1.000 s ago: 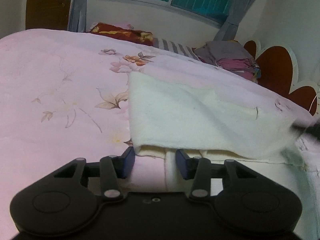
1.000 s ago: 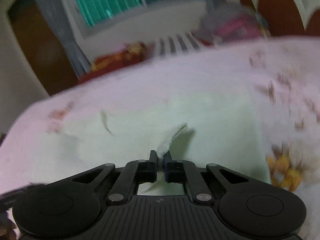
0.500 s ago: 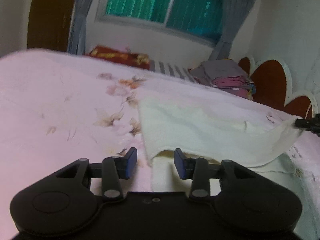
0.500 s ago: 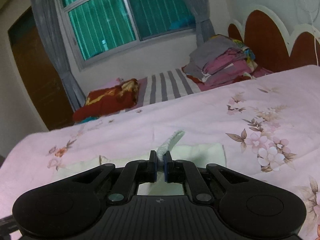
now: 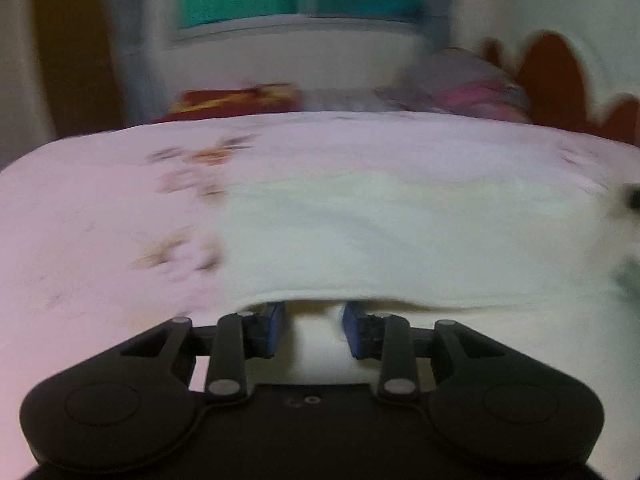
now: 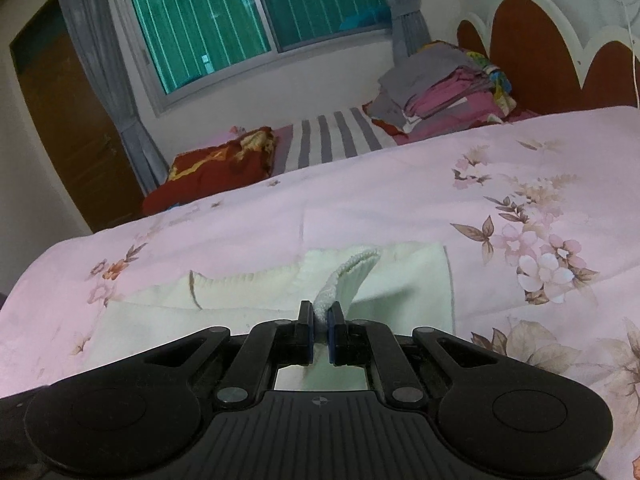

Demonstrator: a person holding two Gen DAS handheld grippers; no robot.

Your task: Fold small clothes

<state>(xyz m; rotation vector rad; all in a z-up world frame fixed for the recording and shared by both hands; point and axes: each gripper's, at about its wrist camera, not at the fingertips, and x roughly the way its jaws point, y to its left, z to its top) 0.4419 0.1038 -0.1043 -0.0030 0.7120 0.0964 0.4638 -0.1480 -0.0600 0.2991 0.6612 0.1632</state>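
**Cream cloth pinched on the right, left gripper at its near edge**

We saw the cream cloth (image 6: 404, 276) lying on the pink floral bedspread (image 6: 400, 192), low in the centre of the right wrist view. The right gripper (image 6: 319, 334) had its jaws nearly together on a raised corner of that cloth, which stood up between the blue pads and curled toward the upper right.

In the left wrist view, blurred throughout, the cloth (image 5: 400, 240) filled the middle and right of the frame. The left gripper (image 5: 313, 332) sat at bottom centre with its jaws partly apart, having just been closing a little. Pale fabric lay between the pads (image 5: 274, 332), and the cloth's lifted near edge draped over their tips; the pads seemed not to press on it, though the blur left us unsure.

A pile of folded clothes (image 6: 444, 92) lay upper right, by the headboard (image 6: 532, 40).
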